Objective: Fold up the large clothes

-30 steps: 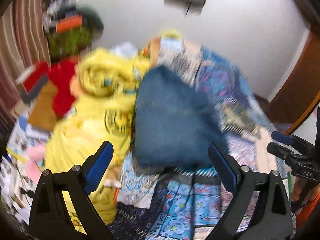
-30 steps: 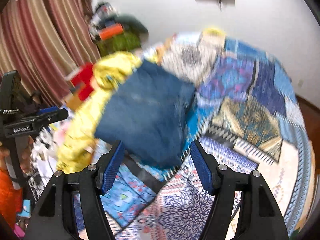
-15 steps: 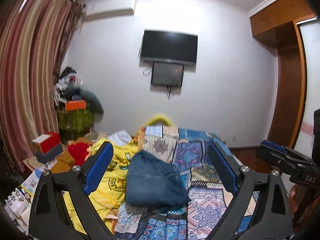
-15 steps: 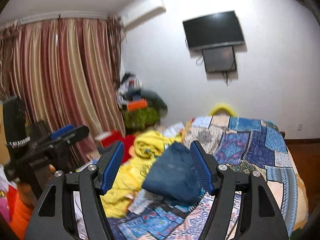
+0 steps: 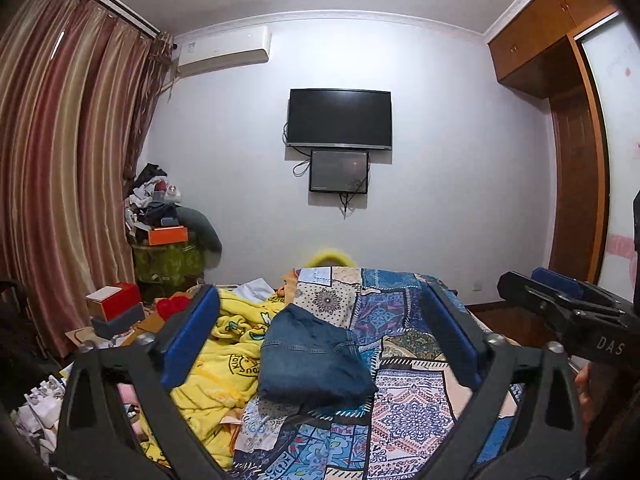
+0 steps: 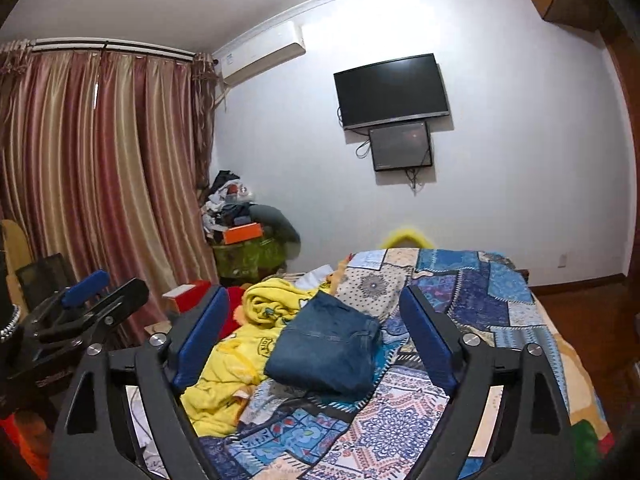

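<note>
left gripper (image 5: 320, 336) spread wide, empty, held above bed | right gripper (image 6: 314, 330) spread wide, empty | folded denim jeans (image 5: 312, 360) lie on patchwork bedspread (image 5: 404, 320), touching yellow blanket (image 5: 224, 368) on their left

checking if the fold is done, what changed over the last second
Both grippers, left and right, pulled up and back from the jeans; the views swung from looking down at the bed to level with the wall. Nothing was gripped or released. The folded jeans, yellow blanket and open jaws stayed as they were.
</note>
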Demonstrator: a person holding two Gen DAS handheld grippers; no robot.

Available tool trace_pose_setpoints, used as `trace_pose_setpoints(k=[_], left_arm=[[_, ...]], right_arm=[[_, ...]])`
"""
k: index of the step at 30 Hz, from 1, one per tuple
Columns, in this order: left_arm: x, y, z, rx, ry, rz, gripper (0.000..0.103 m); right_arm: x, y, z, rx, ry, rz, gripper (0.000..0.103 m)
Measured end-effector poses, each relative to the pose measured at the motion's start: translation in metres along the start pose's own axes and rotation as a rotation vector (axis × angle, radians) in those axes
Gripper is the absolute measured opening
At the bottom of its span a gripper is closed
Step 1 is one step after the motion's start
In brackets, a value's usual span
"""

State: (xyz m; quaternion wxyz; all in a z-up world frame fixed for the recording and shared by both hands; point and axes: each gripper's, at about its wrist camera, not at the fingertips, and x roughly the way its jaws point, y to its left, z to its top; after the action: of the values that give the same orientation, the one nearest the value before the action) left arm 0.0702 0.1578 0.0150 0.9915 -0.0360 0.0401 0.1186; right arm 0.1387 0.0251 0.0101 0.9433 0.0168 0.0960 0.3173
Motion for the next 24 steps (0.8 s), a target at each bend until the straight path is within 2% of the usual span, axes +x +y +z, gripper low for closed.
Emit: trace_pose_setpoints(k=[4, 24], left_arm=[[0.0, -0.001, -0.002, -0.005, 0.008, 0.005, 0.102], [0.006, -0.003, -0.011, -0.011, 0.028, -0.002, 0.103]], right_arm=[[-0.004, 0.0, 0.0, 0.007, -0.005, -0.014, 0.103], [-0.013, 0.002, -0.005, -0.017, -0.006, -0.036, 0.103]])
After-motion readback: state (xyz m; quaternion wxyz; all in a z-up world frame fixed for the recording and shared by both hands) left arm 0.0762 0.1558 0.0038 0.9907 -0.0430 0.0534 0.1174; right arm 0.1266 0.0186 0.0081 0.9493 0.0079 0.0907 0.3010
